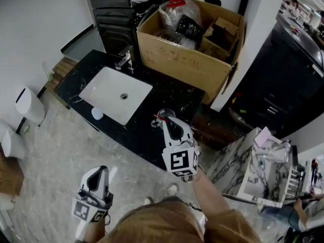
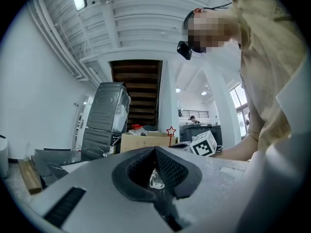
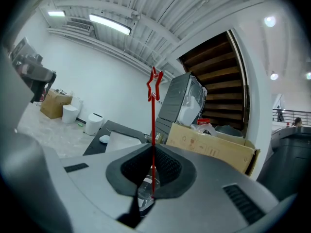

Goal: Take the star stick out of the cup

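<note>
A: What's the room like?
B: Pale marbled floor (image 1: 76,156), white wall (image 1: 30,34) on the left, a black counter (image 1: 167,97) with a white sink (image 1: 106,92).
A: And beyond?
B: A cardboard box (image 1: 182,59) at the far end; tube lights (image 3: 109,24) overhead.

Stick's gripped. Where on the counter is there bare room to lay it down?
Bare black counter lies between the sink, the cardboard box and the cup. A narrower strip runs left of the sink. Crowded: around the cup, under the right gripper shut on the star stick.
</note>
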Available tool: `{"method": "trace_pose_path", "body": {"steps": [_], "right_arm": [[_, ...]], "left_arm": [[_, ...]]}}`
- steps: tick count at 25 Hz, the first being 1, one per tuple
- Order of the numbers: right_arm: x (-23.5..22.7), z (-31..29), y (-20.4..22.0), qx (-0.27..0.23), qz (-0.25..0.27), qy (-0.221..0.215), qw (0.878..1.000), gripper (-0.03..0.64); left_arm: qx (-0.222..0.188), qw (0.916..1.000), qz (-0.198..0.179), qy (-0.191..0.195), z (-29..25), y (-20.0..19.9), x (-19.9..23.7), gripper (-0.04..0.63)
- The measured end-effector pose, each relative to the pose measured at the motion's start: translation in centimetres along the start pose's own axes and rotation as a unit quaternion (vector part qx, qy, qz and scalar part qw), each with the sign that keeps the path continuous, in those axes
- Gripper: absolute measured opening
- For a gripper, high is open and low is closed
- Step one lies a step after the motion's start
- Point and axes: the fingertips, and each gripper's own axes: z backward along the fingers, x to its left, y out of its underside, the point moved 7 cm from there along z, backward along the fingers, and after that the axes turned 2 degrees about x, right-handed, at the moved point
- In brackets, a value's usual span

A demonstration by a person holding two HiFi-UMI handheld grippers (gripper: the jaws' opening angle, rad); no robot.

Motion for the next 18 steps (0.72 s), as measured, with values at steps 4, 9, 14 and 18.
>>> {"method": "trace_pose_path", "body": {"steps": [4, 9, 14, 18], "right_arm": [[0.0, 0.9, -0.8, -0.007, -0.006, 0.007, 1.0, 0.008], [0.0, 2.0, -1.6, -0.016, -0.009, 0.017, 1.0, 0.008], [0.0, 3.1, -2.3, -0.022, -0.011, 0.025, 0.999, 0.008], [-0.1, 3.9, -2.9, -0.029, -0.012, 0.032, 0.999, 0.008]], "left_arm": [[0.001, 1.0, 0.003, 0.007, 0.2, 0.0, -0.1, 0.002], [0.001, 0.9999, 0.006, 0.016, 0.5, 0.2, -0.2, 0.002], [0.0, 0.9997, 0.006, 0.024, 0.7, 0.2, -0.4, 0.002], [-0.001, 0.9995, 0.006, 0.032, 0.8, 0.2, -0.5, 0.002]]}}
